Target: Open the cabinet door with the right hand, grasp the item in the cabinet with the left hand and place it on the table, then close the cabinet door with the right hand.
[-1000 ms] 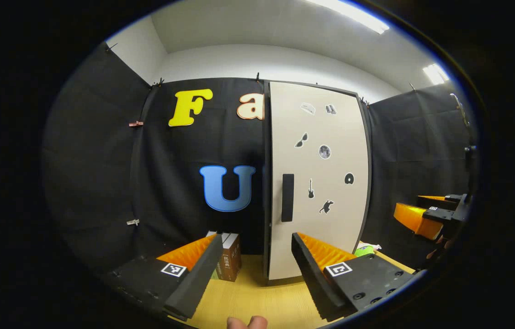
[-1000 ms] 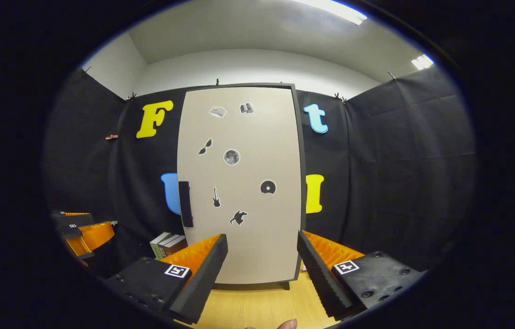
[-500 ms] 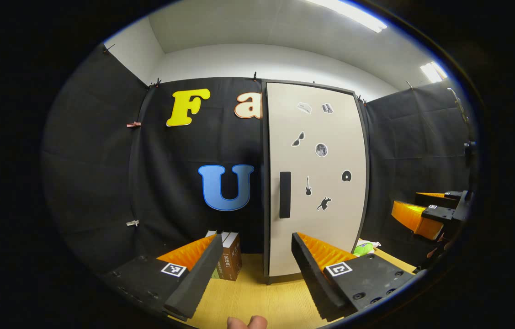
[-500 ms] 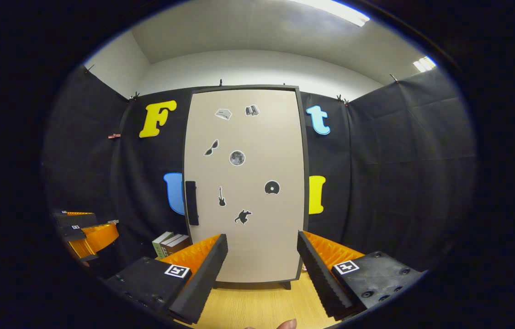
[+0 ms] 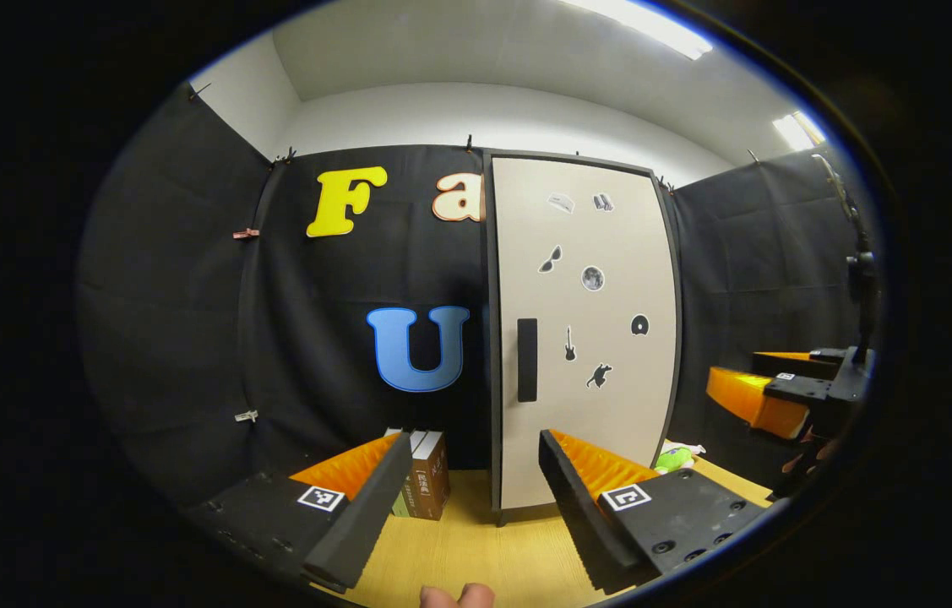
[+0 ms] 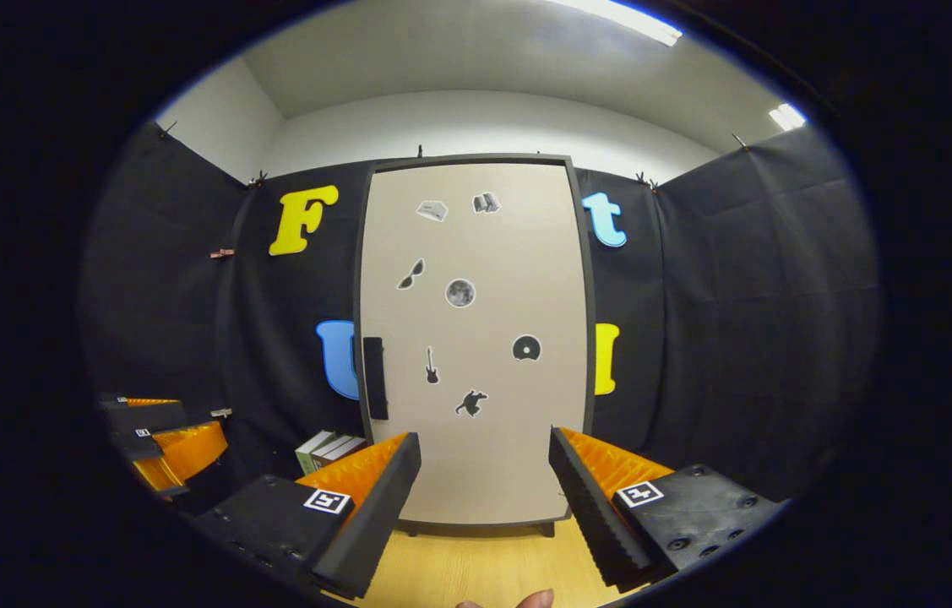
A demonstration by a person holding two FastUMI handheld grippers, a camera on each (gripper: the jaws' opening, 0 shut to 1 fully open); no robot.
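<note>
The cabinet (image 6: 476,338) stands upright at the far side of the wooden bench (image 6: 476,566), backed against the black cloth wall, and its pale door (image 5: 585,338) is flat against its dark frame, so the item to be fetched is hidden inside and how it will handle cannot be judged yet. The door looks like a stiff, rigid panel that should swing as one piece, likely light enough for a steady pull; its face is smooth and would probably slip under the jaws. The place to take hold is the dark vertical handle (image 6: 374,378) near the door's left edge, at mid height, so the hinge is probably on the right. The right gripper (image 6: 484,481) hangs well short of the door with its jaws apart and empty, and the left gripper (image 5: 469,481) likewise has its jaws spread on nothing. Some books (image 5: 423,485) stand on the bench just left of the cabinet, and a small green thing (image 5: 674,460) lies to its right.
</note>
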